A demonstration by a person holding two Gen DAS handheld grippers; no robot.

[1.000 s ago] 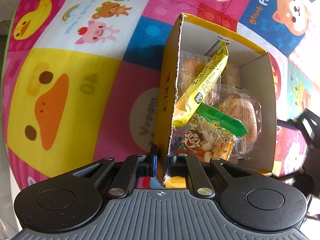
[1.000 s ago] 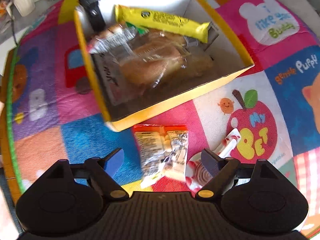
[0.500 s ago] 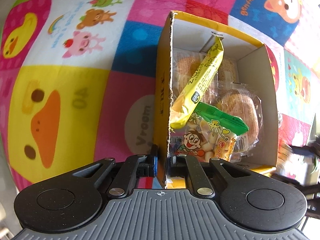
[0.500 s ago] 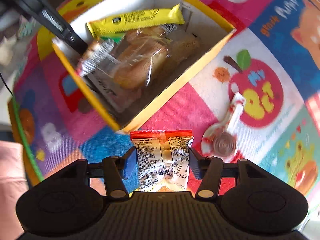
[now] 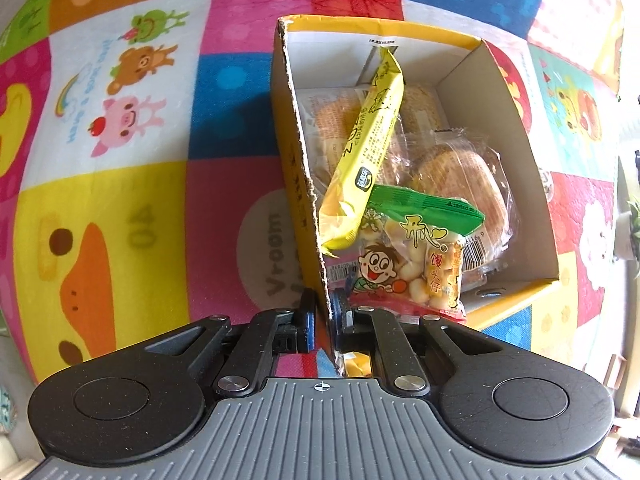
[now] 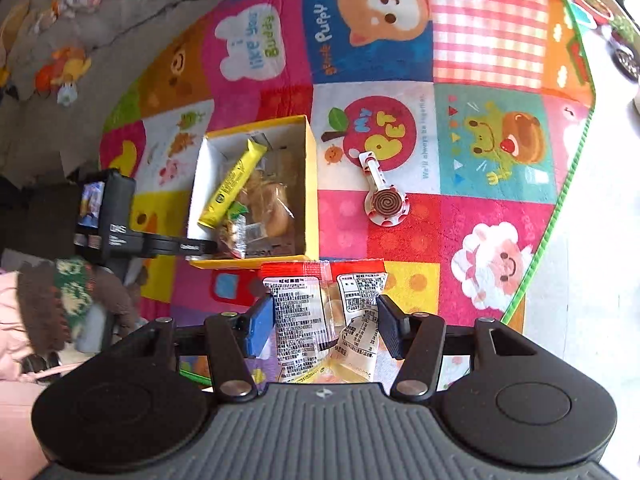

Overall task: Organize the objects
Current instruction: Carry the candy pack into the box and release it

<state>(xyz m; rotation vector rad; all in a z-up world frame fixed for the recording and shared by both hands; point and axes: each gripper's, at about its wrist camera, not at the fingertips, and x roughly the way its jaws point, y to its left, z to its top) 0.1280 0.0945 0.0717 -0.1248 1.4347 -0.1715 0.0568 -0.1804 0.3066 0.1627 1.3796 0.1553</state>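
Since the earlier frame, the right gripper (image 6: pixel 325 326) has risen high above the play mat (image 6: pixel 480 216), carrying the snack packet (image 6: pixel 324 320) with it; its jaws are clenched on the packet's sides so it hangs clear for transfer. The left gripper (image 5: pixel 322 320) has its jaws clamped on the near-left wall of the yellow box (image 5: pixel 298 184), steadying it as the receptacle. A lollipop (image 6: pixel 386 200) lies on the mat right of the box, not yet collected.
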